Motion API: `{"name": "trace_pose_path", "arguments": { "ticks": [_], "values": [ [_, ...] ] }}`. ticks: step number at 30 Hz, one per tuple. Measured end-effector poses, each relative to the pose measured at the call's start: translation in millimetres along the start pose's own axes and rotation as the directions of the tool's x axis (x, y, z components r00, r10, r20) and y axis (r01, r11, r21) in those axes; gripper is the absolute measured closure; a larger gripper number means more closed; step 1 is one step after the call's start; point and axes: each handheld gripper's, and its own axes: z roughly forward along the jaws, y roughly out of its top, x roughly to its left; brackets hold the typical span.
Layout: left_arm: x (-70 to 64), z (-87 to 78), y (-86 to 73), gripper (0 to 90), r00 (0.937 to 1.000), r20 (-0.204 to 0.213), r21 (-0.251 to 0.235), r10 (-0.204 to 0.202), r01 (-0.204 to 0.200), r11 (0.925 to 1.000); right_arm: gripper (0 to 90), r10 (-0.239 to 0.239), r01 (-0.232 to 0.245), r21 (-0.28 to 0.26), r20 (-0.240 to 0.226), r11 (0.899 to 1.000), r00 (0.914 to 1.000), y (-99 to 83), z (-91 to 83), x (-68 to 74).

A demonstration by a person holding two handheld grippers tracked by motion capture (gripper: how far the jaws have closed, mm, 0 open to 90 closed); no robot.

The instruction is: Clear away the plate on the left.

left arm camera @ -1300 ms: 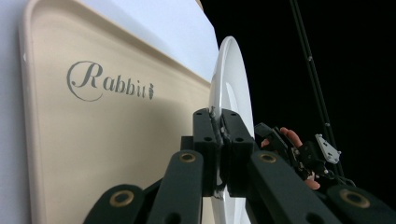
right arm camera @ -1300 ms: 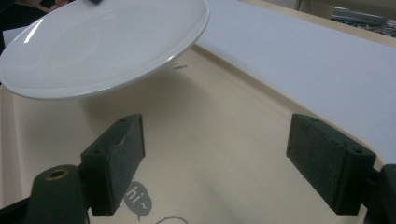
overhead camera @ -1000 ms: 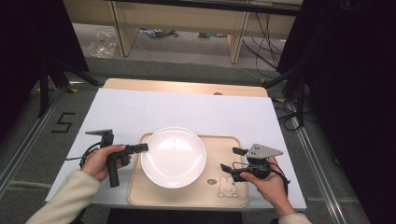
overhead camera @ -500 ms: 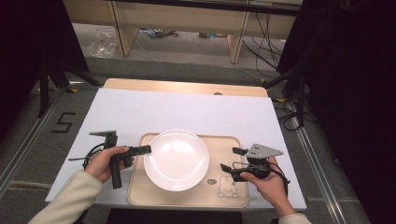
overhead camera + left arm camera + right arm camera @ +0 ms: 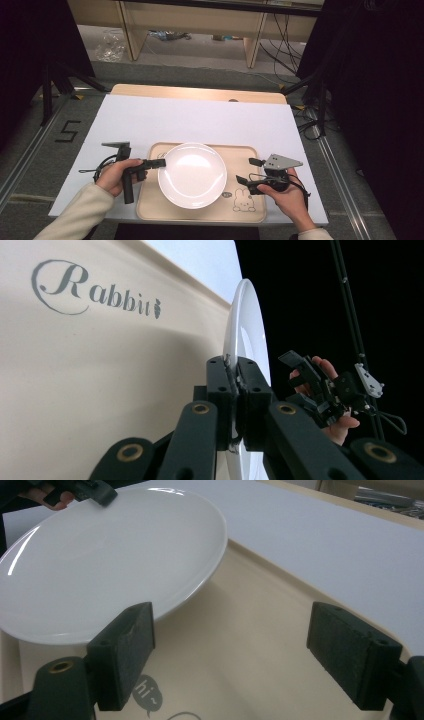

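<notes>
**Left gripper pinches the plate rim over the tray**

High view: the white plate (image 5: pixel 192 174) sits over the beige tray (image 5: pixel 250 212), covering most of the tray's left and middle; a printed rabbit shows on the tray just right of the plate's near edge. The left gripper (image 5: pixel 159 162) meets the plate's left rim, held by the left hand (image 5: pixel 116 175) just left of the tray. The right gripper (image 5: pixel 247 172) lies over the tray's right part, near the plate's right rim but apart from it, held by the right hand (image 5: pixel 285 192). The tray rests on a white sheet covering the table (image 5: pixel 200 92).

Left gripper view: its jaws are pressed onto the plate's rim (image 5: pixel 240 340), one on each face. Beside the plate, the tray (image 5: pixel 75 380) bears the word "Rabbit". Beyond the plate, the right gripper (image 5: pixel 325 390) shows in its hand.

Right gripper view: its jaws stand spread wide, holding nothing, above the tray floor (image 5: pixel 240 645). The plate (image 5: pixel 100 565) lies just past one jaw, its rim lifted off the tray floor on this side. The left gripper (image 5: pixel 95 490) grips the plate's far rim.
</notes>
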Motion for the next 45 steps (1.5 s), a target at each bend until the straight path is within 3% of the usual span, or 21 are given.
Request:
{"name": "trace_pose_path", "arguments": {
  "ticks": [31,39,45],
  "values": [
    [6.7,13.0,-7.2,84.7,0.9971,-0.072,0.054,0.021,-0.017,0.9984,20.2,-0.004,0.004,0.016,0.012,1.0,0.9999,0.3,-1.0,0.3],
    [7.3,13.8,-6.6,86.2,0.9889,-0.129,0.065,0.073,-0.065,0.9957,20.3,0.0,0.0,0.003,0.005,1.0,1.0,-0.1,0.0,0.5],
    [8.6,14.2,-6.1,86.5,0.9849,-0.151,0.074,0.084,-0.074,0.9945,20.3,-0.002,0.002,0.003,0.005,1.0,1.0,-0.2,0.1,0.5]
  ]
}}
